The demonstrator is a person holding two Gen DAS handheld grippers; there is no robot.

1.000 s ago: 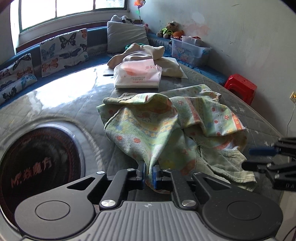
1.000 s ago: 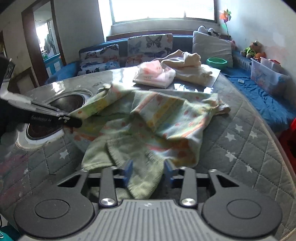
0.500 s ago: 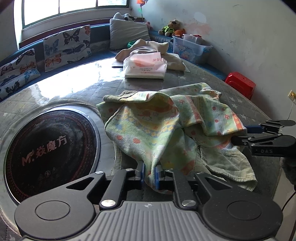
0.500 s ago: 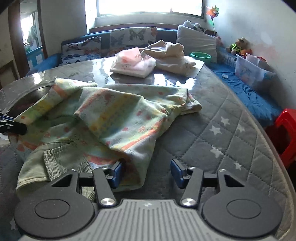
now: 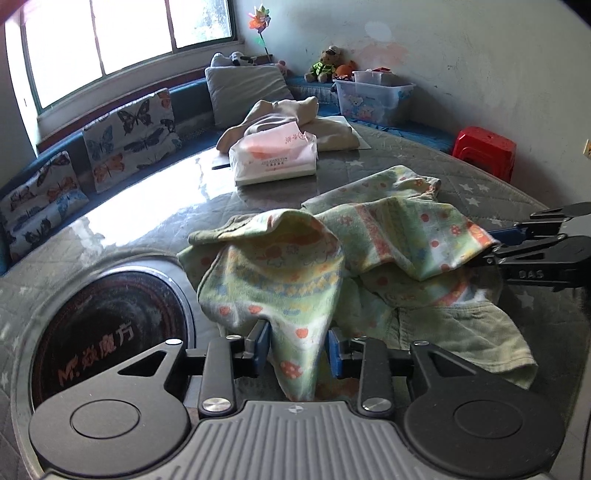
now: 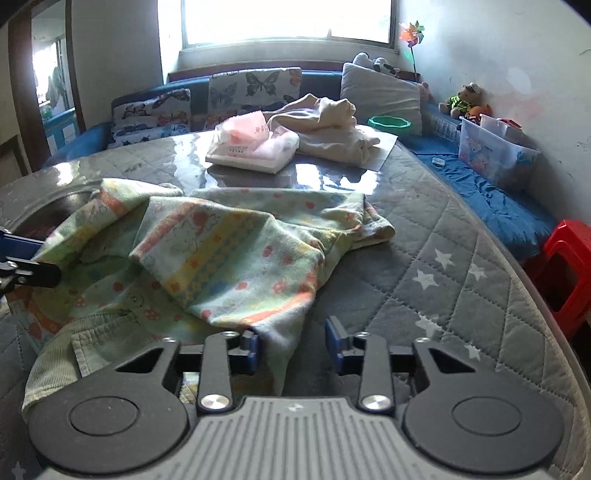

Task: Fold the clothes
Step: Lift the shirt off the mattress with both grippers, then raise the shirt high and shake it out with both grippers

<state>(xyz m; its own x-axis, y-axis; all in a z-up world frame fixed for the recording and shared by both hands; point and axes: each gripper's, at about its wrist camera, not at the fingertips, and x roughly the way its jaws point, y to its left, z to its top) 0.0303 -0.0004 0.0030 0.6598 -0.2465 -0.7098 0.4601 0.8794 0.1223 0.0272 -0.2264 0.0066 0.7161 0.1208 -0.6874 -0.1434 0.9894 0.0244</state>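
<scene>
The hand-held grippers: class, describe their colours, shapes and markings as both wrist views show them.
Each hand-held gripper, left and right, has a ribbed grey body, two round black discs, black linkage arms with silver screws, and blue finger pads. The right one, seen side-on, bears pale lettering.

Counted on the quilted table [image 6: 458, 280]: one patterned green garment [image 5: 332, 266], one tissue pack [image 5: 273, 158], one cream cloth heap [image 6: 332, 133], one round black hob [image 5: 110, 328]. Along the bench: two butterfly cushions [image 5: 129, 140], one grey pillow [image 6: 380, 96], one green bowl [image 6: 389, 123], one clear storage box [image 5: 373, 98], one teddy bear [image 5: 327, 64]. Elsewhere: one pinwheel [image 6: 412, 35], one red stool [image 5: 484, 151].
</scene>
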